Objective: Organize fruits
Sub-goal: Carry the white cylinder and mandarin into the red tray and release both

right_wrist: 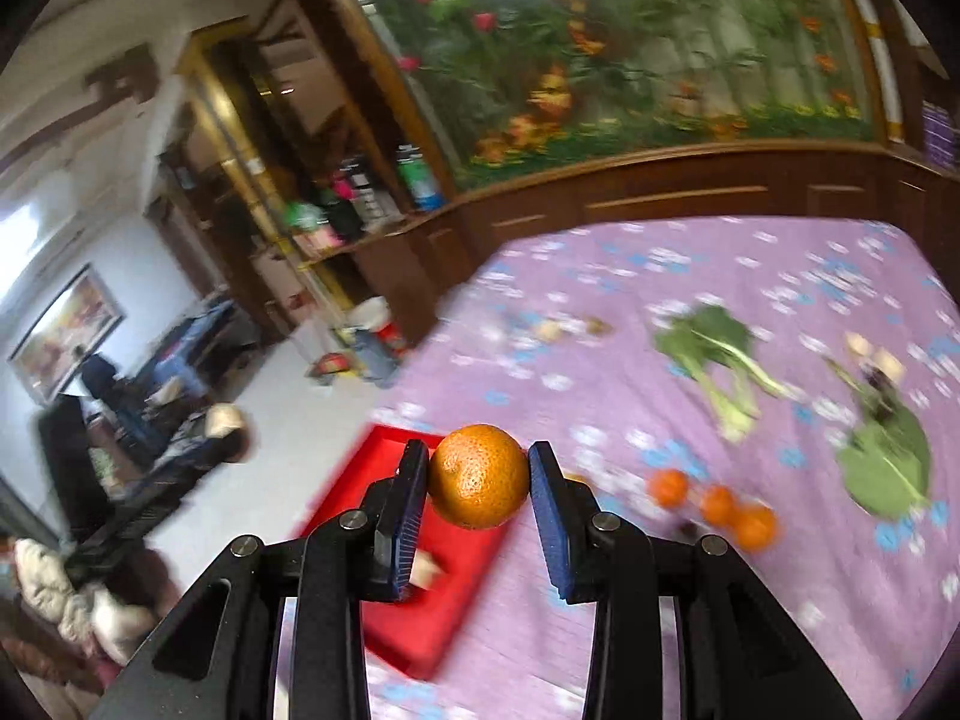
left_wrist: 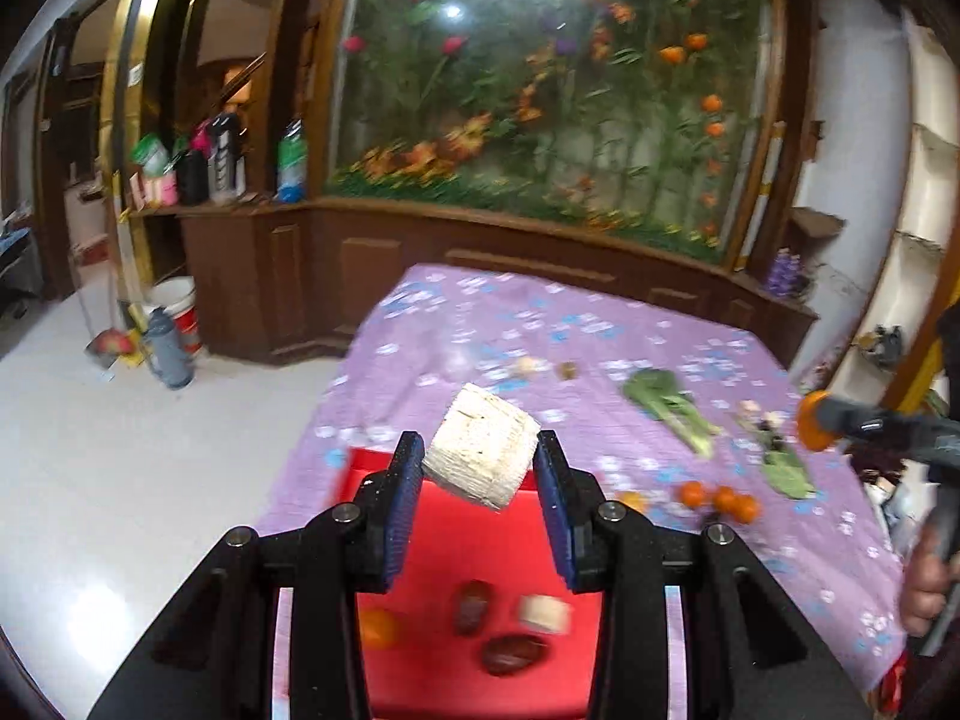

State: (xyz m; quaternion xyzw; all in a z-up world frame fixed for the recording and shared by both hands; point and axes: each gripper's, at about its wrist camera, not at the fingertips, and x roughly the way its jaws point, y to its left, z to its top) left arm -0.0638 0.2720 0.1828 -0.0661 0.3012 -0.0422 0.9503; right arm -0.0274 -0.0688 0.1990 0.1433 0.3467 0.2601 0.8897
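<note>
While both loads are hanging in the air above the worktop (left_wrist: pixel 690 324), the step in hand looks like carrying sorted items to the red tray (left_wrist: pixel 480 534), which is lying at the worktop's near left corner. The left hand-held gripper (left_wrist: pixel 480 459) is pinching a pale cylindrical chunk (left_wrist: pixel 480 456), tilted between its blue pads, right over the tray. The right hand-held gripper (right_wrist: pixel 478 477) is squeezing an orange (right_wrist: pixel 478 476) between its pads, hovering over the tray's right edge (right_wrist: pixel 480 552). Already lying in the tray are a small orange (left_wrist: pixel 379 627), two dark brown fruits (left_wrist: pixel 473 606) and a second pale chunk (left_wrist: pixel 545 613). Still waiting on the cloth are three oranges (right_wrist: pixel 717 504) towards the near right side, with leafy greens (right_wrist: pixel 714 354) and a big leaf (right_wrist: pixel 888 468) further right.

Next, each hand is probably needing to lower its load into a bare patch of tray, away from the pieces already there, before spreading its pads. The orange is likely to roll, so a low release near the rim seems wise.
</note>
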